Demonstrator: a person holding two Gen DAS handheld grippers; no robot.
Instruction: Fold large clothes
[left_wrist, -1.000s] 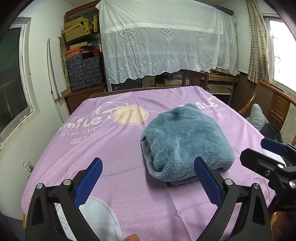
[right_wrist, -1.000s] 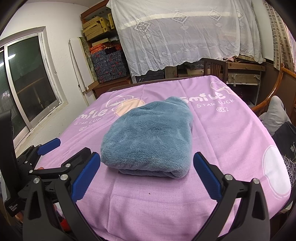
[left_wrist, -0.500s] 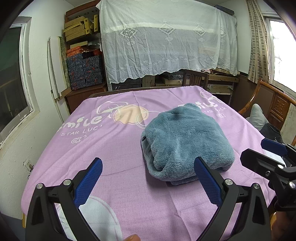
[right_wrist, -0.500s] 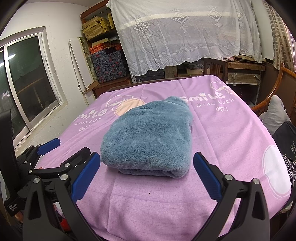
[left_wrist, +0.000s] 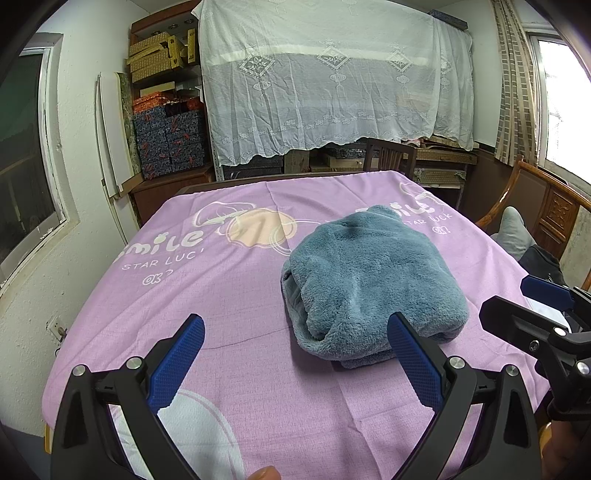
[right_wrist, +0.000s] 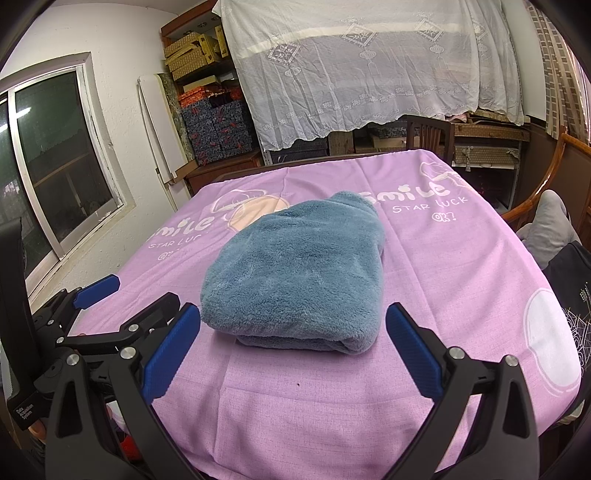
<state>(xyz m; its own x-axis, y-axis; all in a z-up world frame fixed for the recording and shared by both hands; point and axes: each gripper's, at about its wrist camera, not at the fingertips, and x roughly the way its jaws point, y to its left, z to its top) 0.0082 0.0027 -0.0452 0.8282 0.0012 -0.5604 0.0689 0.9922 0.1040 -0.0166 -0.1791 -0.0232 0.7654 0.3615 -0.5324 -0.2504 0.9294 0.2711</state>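
Observation:
A fluffy blue-grey garment (left_wrist: 369, 284) (right_wrist: 299, 273) lies folded into a thick bundle on the purple sheet (left_wrist: 221, 295) (right_wrist: 461, 266) that covers the table. My left gripper (left_wrist: 295, 354) hovers open near the table's front edge, short of the bundle and a little to its left, with nothing between its blue pads. My right gripper (right_wrist: 293, 347) is open too, just in front of the bundle's near fold, holding nothing. Each gripper shows in the other's view: the right gripper (left_wrist: 535, 314) at the right edge, the left gripper (right_wrist: 122, 302) at the lower left.
A dark wooden chair (left_wrist: 389, 157) stands behind the table's far edge. A shelf unit under a white lace cloth (left_wrist: 332, 85) fills the back wall, with stacked boxes (left_wrist: 170, 140) to its left. A wooden armchair (left_wrist: 535, 206) stands right of the table, a window (right_wrist: 55, 166) on the left.

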